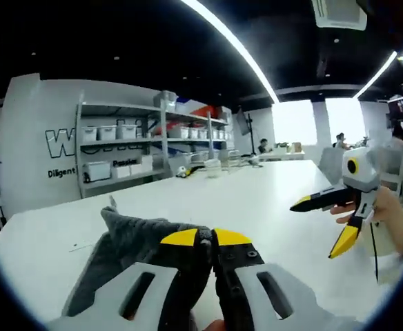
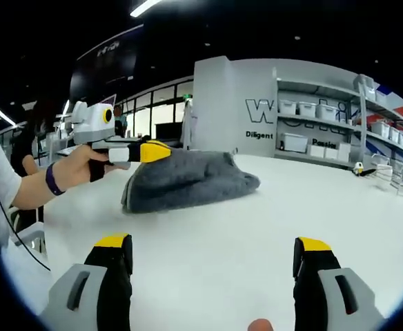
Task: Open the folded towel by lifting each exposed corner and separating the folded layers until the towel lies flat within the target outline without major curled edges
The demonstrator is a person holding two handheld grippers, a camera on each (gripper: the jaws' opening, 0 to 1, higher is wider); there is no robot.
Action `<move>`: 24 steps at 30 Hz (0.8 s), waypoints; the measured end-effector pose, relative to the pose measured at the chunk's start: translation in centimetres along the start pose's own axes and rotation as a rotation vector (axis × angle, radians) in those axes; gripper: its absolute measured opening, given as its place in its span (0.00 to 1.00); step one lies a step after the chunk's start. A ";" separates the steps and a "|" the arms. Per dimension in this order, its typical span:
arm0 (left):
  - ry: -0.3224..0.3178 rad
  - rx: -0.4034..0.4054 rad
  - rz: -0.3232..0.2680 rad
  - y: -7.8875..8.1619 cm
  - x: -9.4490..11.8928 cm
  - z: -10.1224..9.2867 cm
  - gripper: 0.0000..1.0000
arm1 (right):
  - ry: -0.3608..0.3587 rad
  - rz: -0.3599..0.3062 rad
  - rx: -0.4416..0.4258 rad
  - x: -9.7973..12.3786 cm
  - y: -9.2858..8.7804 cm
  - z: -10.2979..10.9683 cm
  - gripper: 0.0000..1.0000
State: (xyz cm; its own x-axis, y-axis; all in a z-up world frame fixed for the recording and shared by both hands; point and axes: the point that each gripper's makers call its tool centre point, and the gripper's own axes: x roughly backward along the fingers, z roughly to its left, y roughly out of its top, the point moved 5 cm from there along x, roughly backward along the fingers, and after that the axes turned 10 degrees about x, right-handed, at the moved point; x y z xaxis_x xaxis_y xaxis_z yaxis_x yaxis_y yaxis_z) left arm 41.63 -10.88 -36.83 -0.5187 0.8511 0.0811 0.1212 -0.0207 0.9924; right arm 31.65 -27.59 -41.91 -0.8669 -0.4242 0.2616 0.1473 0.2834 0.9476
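A grey folded towel (image 1: 122, 241) lies bunched on the white table (image 1: 257, 200). In the left gripper view my left gripper (image 1: 206, 238) has its yellow tips closed together over the towel's near edge. The right gripper view shows the same towel (image 2: 188, 181) as a low mound, and the left gripper (image 2: 153, 150), held in a person's hand (image 2: 84, 165), pinches its upper left corner. My right gripper (image 2: 212, 243) stands open above bare table, well short of the towel. It also appears in the left gripper view as the right gripper (image 1: 322, 222), with its jaws apart.
Grey shelving with white bins (image 1: 112, 148) stands along a wall behind the table. Small items (image 1: 212, 167) sit at the table's far end. People (image 1: 339, 141) sit by bright windows in the distance. The table (image 2: 270, 227) spreads wide around the towel.
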 end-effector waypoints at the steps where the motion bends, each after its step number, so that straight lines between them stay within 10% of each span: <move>1: -0.031 -0.004 0.005 -0.2 -0.4 -0.9 0.07 | -0.007 0.003 -0.002 0.3 -0.1 -0.1 0.99; 11: -0.353 -0.066 0.139 -4.5 -1.3 -8.8 0.07 | -0.036 0.030 -0.022 3.8 -1.2 -0.6 0.99; 24: -0.485 -0.026 0.326 -10.1 -2.2 -12.9 0.10 | -0.112 0.056 -0.015 6.6 -1.5 -1.9 0.99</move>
State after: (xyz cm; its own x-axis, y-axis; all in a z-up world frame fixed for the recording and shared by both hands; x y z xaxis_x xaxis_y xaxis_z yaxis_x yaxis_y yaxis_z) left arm 30.62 -19.27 -45.80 -0.0103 0.9414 0.3370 0.1856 -0.3294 0.9258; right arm 26.65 -32.47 -41.26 -0.9048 -0.3092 0.2928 0.2034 0.2902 0.9351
